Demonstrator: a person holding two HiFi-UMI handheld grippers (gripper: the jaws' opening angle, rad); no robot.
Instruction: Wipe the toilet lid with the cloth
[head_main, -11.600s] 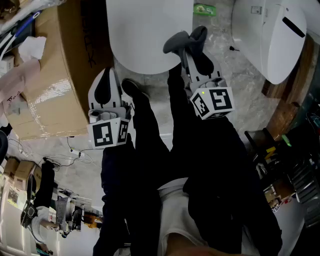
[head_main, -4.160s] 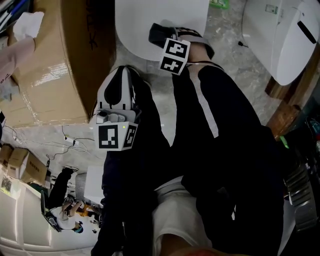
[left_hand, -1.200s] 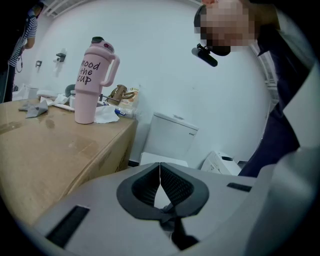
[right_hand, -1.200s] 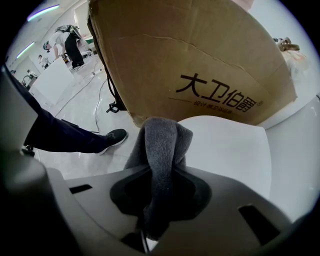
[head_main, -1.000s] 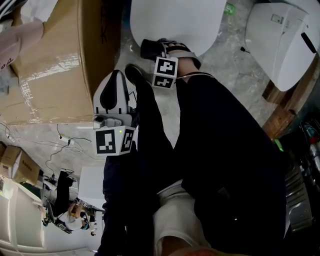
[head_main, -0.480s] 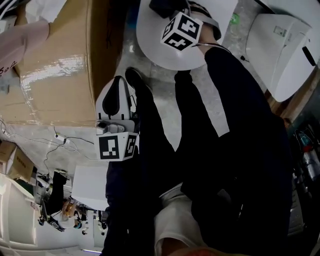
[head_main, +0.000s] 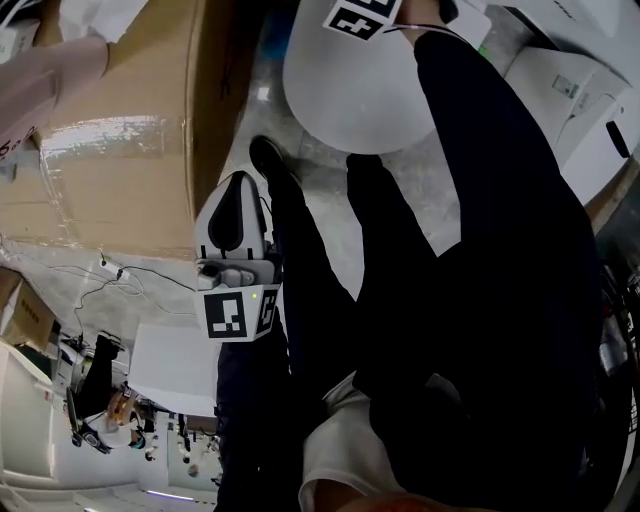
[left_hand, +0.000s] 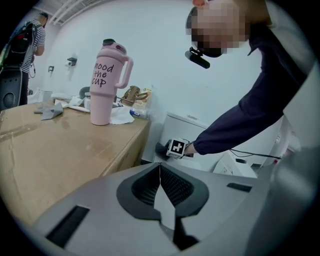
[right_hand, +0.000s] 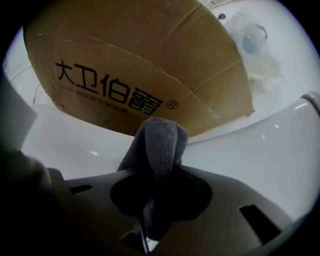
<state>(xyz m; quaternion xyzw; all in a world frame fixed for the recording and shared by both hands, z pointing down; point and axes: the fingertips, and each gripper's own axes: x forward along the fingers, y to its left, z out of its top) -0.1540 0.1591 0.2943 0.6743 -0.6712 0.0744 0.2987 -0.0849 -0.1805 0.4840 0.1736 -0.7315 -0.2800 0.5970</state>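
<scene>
The right gripper (right_hand: 152, 195) pinches the grey cloth (right_hand: 159, 142) over the far part of the white toilet lid (head_main: 360, 100), near its edge by the cardboard box (head_main: 120, 140). The lid's near half lies bare. The left gripper (left_hand: 160, 175), jaws pressed together and empty, hangs off the lid's near edge.

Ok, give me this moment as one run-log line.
right gripper: jaws shut on cloth | cloth: over toilet lid, contact unclear | left gripper: jaws shut, empty, near cardboard box

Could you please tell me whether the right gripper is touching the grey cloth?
Touching. The right gripper view shows the right gripper clamped on the grey cloth, its fold bulging beyond the jaws.
</scene>
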